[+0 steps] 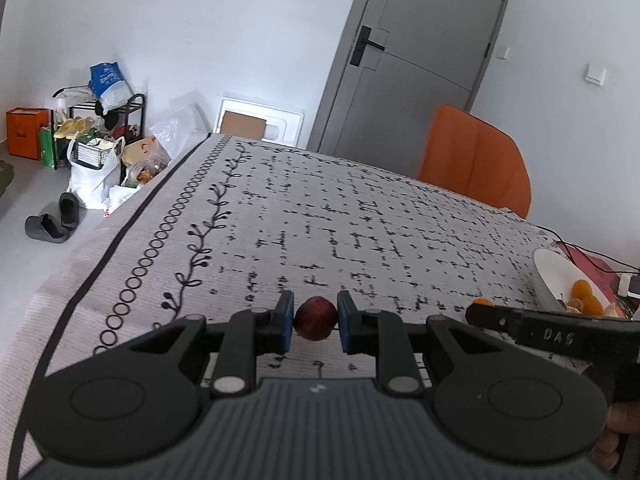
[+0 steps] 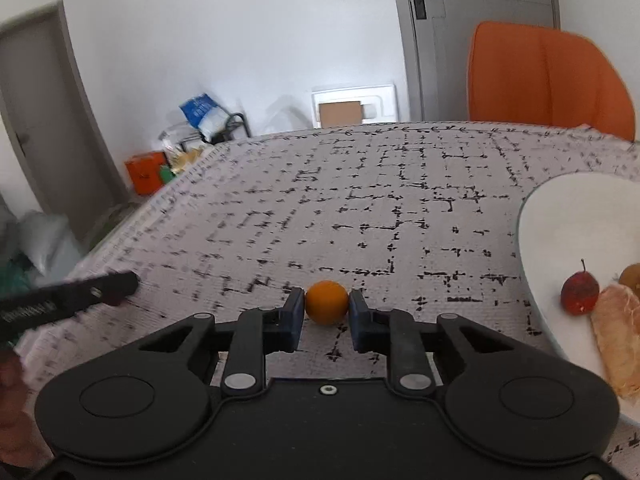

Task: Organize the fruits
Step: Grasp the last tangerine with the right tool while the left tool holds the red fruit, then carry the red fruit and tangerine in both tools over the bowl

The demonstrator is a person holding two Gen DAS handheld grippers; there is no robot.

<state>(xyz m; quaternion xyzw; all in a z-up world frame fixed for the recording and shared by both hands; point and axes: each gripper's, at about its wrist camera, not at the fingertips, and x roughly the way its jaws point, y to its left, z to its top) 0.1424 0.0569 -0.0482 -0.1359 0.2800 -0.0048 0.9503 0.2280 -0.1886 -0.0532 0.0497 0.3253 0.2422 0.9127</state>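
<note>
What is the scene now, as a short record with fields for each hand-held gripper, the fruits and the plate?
left hand-held gripper: fingers closed on a dark red fruit
right hand-held gripper: fingers closed on a small orange fruit
white plate: to the right, on the patterned tablecloth
on the plate: red fruit with stem, a peeled citrus piece, other orange fruits
background: orange chair, grey door

Bright, even daylight in both views, soft shadows only, no hard glare; white wall [image 1: 224, 28] slightly washed out. Heavy fisheye bending at the edges: door [image 1: 420, 56] leans, dark vignette in corners. Right wrist view softer, with motion blur on the tablecloth [image 2: 360, 208] and left edge.
</note>
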